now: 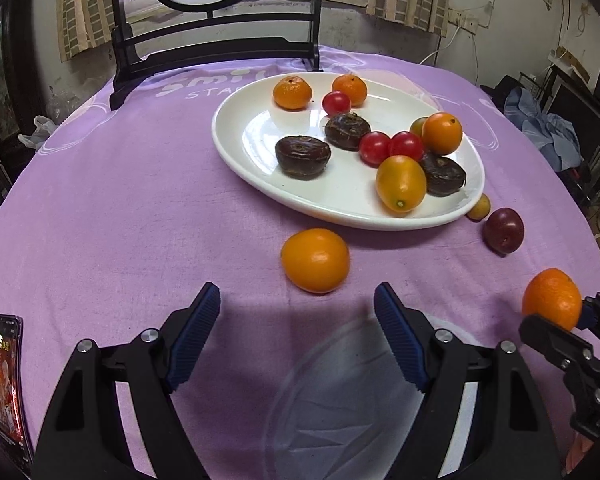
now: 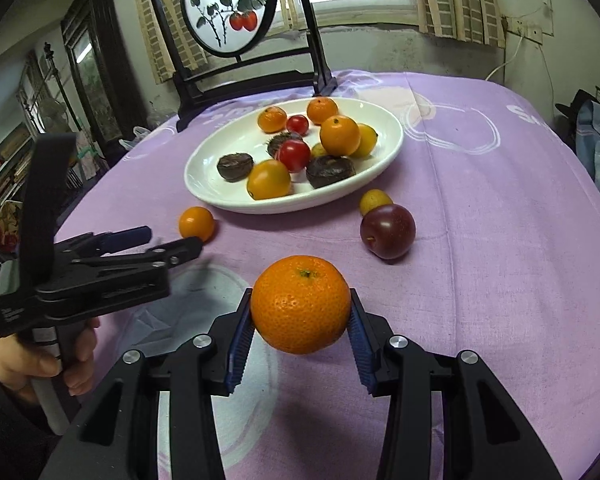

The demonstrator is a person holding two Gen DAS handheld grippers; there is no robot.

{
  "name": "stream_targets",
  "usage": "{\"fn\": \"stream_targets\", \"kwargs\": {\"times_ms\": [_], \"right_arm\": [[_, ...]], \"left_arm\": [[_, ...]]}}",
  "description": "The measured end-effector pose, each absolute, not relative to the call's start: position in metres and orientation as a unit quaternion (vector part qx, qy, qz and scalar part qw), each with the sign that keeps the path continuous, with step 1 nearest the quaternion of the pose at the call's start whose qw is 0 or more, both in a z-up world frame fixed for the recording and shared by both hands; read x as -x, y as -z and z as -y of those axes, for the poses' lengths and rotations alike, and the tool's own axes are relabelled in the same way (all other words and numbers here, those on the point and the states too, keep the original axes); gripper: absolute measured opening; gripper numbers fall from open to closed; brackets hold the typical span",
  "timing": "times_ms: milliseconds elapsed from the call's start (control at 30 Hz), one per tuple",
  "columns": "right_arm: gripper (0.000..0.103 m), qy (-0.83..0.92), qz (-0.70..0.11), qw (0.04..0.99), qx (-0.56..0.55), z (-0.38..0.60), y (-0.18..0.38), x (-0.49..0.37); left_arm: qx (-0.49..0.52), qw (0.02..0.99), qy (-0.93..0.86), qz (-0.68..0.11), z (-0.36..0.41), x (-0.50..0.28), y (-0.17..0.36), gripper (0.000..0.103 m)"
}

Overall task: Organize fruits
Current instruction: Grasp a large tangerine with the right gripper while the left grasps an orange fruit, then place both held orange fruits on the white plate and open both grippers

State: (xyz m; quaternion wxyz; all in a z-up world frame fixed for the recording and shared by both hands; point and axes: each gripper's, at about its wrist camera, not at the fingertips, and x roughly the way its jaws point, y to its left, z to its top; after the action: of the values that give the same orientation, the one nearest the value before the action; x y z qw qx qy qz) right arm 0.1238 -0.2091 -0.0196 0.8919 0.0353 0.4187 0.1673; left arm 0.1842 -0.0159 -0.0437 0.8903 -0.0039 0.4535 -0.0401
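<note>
A white oval plate (image 1: 260, 176) (image 2: 204, 184) on the purple cloth holds several mandarins, kumquats, cherry tomatoes and dark water chestnuts. My right gripper (image 2: 300, 316) is shut on a mandarin (image 2: 300, 308) (image 1: 552, 298) and holds it above the cloth, near the table's front. My left gripper (image 1: 298, 304) (image 2: 172, 240) is open and empty, just short of a loose kumquat (image 1: 315, 260) (image 2: 196, 223). A dark plum (image 1: 503, 230) (image 2: 387, 231) and a small yellow fruit (image 1: 480, 207) (image 2: 374, 201) lie beside the plate's right rim.
A black wooden stand with a round painted panel (image 2: 230, 8) (image 1: 216, 40) stands behind the plate. A phone (image 1: 6, 384) lies at the front left edge. The table (image 2: 520, 240) drops off on the right, with clutter beyond.
</note>
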Motion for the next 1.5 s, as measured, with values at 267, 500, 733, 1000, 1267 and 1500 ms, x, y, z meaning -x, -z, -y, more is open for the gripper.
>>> {"fn": "stream_targets", "kwargs": {"times_ms": [267,500,733,1000,1267,1500], "right_arm": [[0.045,-0.183,-0.406,0.894,-0.05,0.215,0.01,-0.119],[0.045,-0.191,-0.397,0.896,-0.05,0.215,0.005,-0.116],[0.045,-0.192,-0.395,0.897,-0.048,0.214,0.005,-0.115],[0.045,-0.186,-0.391,0.9,-0.039,0.213,0.006,-0.115],[0.045,-0.186,-0.377,0.908,-0.015,0.201,-0.013,-0.135],[0.045,-0.196,-0.34,0.92,0.018,0.174,-0.041,-0.181]], "left_arm": [[-0.005,0.882,0.039,-0.47,0.031,-0.202,0.052,0.059],[-0.007,0.88,0.039,-0.473,0.035,-0.21,0.053,0.049],[-0.004,0.884,0.04,-0.466,0.032,-0.209,0.049,0.037],[0.0,0.894,0.063,-0.444,0.032,-0.187,0.025,0.037],[-0.004,0.903,0.089,-0.42,0.03,-0.184,-0.015,0.037],[0.007,0.905,0.072,-0.418,0.018,-0.233,-0.027,0.037]]}}
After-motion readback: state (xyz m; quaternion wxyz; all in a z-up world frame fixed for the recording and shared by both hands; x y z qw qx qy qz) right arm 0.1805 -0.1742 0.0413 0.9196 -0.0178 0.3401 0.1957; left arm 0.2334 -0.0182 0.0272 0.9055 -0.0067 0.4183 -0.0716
